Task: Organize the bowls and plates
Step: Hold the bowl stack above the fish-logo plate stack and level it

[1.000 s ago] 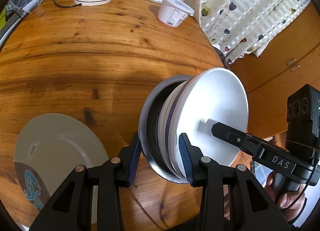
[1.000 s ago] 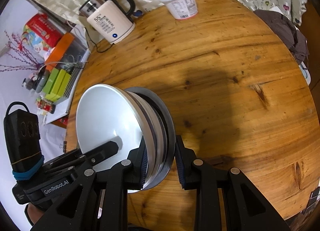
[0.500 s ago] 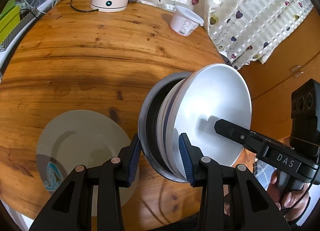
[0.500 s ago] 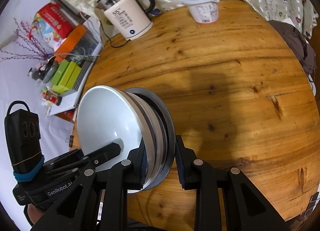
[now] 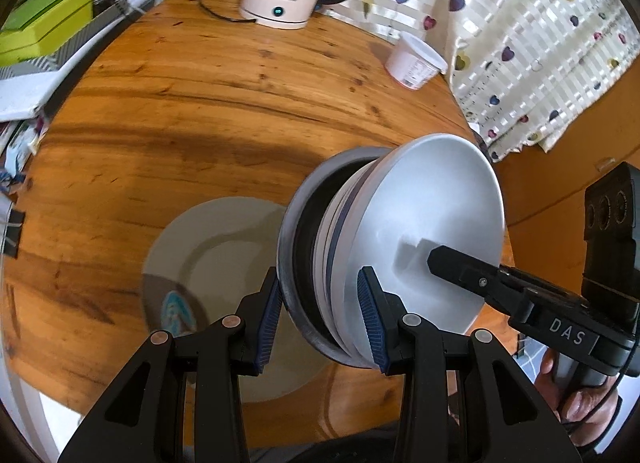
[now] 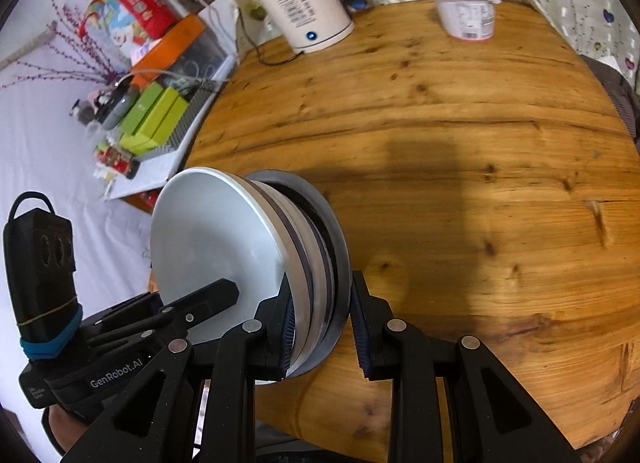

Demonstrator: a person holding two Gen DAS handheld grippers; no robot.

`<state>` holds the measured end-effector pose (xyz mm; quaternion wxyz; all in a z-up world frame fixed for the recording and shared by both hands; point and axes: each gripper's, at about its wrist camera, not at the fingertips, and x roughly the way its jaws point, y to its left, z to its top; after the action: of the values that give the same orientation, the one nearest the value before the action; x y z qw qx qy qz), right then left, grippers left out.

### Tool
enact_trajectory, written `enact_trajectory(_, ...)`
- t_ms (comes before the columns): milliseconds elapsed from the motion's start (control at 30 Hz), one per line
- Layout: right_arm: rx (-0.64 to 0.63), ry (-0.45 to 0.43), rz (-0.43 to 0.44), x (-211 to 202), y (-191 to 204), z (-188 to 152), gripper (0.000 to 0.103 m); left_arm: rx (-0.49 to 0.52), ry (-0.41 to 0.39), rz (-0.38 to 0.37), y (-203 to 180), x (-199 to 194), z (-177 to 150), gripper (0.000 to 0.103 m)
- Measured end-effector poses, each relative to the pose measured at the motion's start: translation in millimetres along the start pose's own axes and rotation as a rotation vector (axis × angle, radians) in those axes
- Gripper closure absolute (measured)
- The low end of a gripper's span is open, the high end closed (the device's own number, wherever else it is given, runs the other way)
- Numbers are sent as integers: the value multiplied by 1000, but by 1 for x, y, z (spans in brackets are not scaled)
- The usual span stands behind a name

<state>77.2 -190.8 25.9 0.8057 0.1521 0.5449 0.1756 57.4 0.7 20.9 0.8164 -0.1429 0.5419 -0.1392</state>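
Left wrist view first: the left hand-held gripper (image 5: 322,313) is clamped across the rim of a nested stack of bowls (image 5: 404,247), held on edge and off the worktop (image 5: 200,103), with the white bowl facing three o'clock and a dark-rimmed metal one on the nine o'clock side. The right hand-held gripper (image 6: 320,317) is pinched on the same stack from the other side, its near finger lying inside the white bowl. Just under the stack, at about seven o'clock, a flat plate (image 5: 208,247) with a teal motif rests on the wood.

Handling call: this looks like glazed ceramic nested in metal, so stiff, fairly heavy, slick at the rim and breakable if it drops. With only the rims squeezed, the inner bowls could slide; a two-sided hold at the lip seems the safest place to grip.

Writing now: "DAS" on the right tool's body, "GenRobot.AI" on the left one. The kettle (image 6: 304,7) at twelve o'clock shows "55°". The lidded tub (image 6: 466,9) at one o'clock has a printed label, too small to read.
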Motion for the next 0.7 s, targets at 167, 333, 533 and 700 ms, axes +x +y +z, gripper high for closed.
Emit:
enact_trajectory(167,-29,15,8,8,15,0,79,-25,0,11,16,-5,-6,64)
enact_trajectory(333,-52,41,15,21,29,0,79,-55,-5,25,32,-10,-11,64)
enact_trajectory(533,-76,74,20,36,43,-1,79,-91,-8,38,50,-12,-15,64)
enact_trajectory(700,-83,101,21,48,49,0,79,-107,0,40,60,-12,-18,64)
